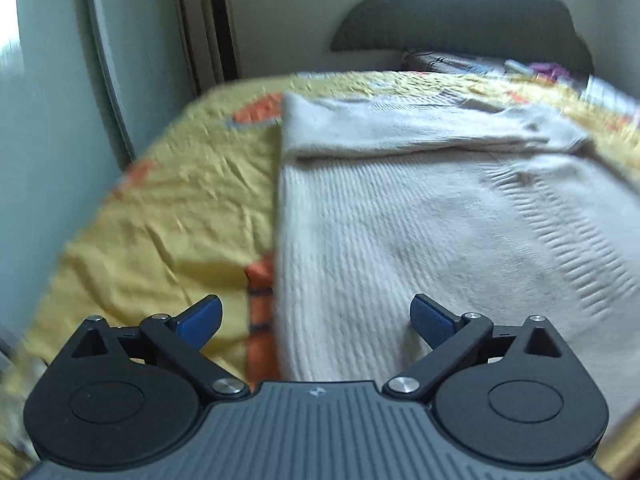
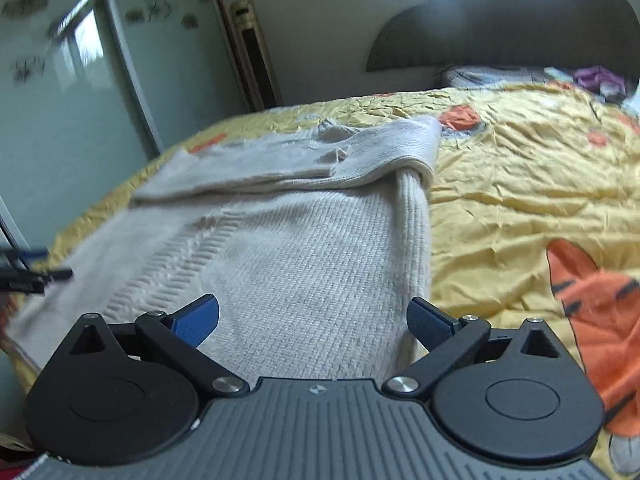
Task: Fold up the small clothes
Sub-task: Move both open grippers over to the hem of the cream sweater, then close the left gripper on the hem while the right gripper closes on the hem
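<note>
One ribbed cream knit sweater (image 1: 420, 232) — folded flat, rectangular.

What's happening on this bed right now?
A person with a gripper in each hand is folding a cream knit sweater on a yellow bedspread. Its far part is already folded over. The left gripper and right gripper are both open, holding nothing, above the sweater's near edge.

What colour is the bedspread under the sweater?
Yellow bedspread with orange tiger prints, clearest in the right wrist view.
</note>
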Demonstrator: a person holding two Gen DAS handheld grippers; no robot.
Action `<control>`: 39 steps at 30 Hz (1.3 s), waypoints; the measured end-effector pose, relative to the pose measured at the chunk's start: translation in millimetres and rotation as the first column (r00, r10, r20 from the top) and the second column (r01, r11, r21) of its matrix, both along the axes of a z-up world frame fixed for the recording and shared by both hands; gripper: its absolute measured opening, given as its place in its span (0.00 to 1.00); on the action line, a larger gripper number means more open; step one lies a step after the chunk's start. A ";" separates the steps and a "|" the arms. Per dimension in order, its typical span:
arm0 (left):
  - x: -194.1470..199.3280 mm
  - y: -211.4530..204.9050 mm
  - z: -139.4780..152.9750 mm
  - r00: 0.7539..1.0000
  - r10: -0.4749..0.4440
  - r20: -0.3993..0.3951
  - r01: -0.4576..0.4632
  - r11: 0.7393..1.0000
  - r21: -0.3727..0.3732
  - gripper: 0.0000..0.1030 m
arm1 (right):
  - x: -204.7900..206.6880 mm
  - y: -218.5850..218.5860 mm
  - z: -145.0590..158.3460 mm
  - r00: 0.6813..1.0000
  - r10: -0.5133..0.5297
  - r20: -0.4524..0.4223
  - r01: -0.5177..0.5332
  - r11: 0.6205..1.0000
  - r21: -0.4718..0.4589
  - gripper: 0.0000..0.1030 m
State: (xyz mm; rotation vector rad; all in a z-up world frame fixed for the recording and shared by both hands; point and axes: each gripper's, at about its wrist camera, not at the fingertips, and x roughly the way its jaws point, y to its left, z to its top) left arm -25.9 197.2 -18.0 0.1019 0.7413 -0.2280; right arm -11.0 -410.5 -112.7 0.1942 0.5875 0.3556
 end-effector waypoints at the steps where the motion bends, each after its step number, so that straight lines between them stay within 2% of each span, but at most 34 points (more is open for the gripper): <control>1: -1.2 6.6 -2.4 0.999 -0.008 -0.053 0.005 0.998 -0.069 0.98 | -2.1 -6.6 -0.1 1.000 0.014 -0.015 -0.014 0.999 0.030 0.99; 3: -2.9 13.2 -7.7 0.991 -0.030 -0.130 0.011 0.989 -0.146 0.98 | -7.9 -14.8 -0.8 0.999 0.027 -0.031 -0.025 0.998 0.055 0.98; 8: -18.7 11.3 -11.1 0.989 -0.070 -0.132 0.052 0.989 -0.138 0.98 | -20.0 -39.2 -7.6 0.990 0.055 -0.128 -0.039 0.992 0.124 0.88; 13: -28.7 13.9 -11.4 0.986 -0.115 -0.119 0.095 0.982 -0.163 0.98 | -35.3 -61.7 -18.3 0.973 0.085 -0.215 -0.039 0.977 0.209 0.63; 15: -32.2 15.0 -11.6 0.986 -0.122 -0.111 0.103 0.981 -0.166 0.98 | -40.8 -63.4 -21.3 0.967 0.101 -0.233 -0.051 0.976 0.212 0.58; 18: -34.4 15.1 -11.1 0.984 -0.134 -0.117 0.110 0.976 -0.188 0.98 | -45.4 -61.2 -24.5 0.960 0.147 -0.237 -0.083 0.962 0.261 0.56; 24: -30.7 13.6 -10.4 0.974 -0.173 -0.147 0.118 0.939 -0.323 0.97 | -35.7 -29.9 -31.6 0.937 0.266 -0.226 -0.177 0.920 0.350 0.54; 29: -32.2 7.9 -11.1 0.970 -0.192 -0.146 0.132 0.928 -0.348 0.97 | -19.4 3.1 -33.3 0.920 0.333 -0.209 -0.239 0.896 0.374 0.52; 30: -32.8 7.1 -10.9 0.971 -0.190 -0.143 0.130 0.930 -0.345 0.89 | -16.4 8.8 -34.4 0.915 0.345 -0.207 -0.249 0.890 0.382 0.47; 32: -34.0 7.0 -9.3 0.975 -0.170 -0.142 0.116 0.939 -0.324 0.60 | -12.0 18.5 -36.3 0.911 0.356 -0.208 -0.260 0.888 0.379 0.36; 33: -32.7 8.7 -9.1 0.974 -0.166 -0.156 0.109 0.940 -0.323 0.34 | -10.4 21.2 -36.5 0.912 0.351 -0.211 -0.258 0.892 0.370 0.26; 34: -30.1 12.1 -10.5 0.969 -0.167 -0.181 0.096 0.934 -0.345 0.24 | -8.6 22.4 -36.6 0.912 0.348 -0.218 -0.257 0.897 0.359 0.21; 36: -26.1 20.1 -13.5 0.964 -0.159 -0.211 0.064 0.915 -0.399 0.15 | -9.2 23.0 -36.0 0.913 0.347 -0.217 -0.260 0.902 0.345 0.18; 39: -28.0 19.2 -7.2 0.974 -0.145 -0.175 0.063 0.912 -0.405 0.14 | -13.1 23.3 -32.3 0.916 0.345 -0.206 -0.269 0.907 0.324 0.17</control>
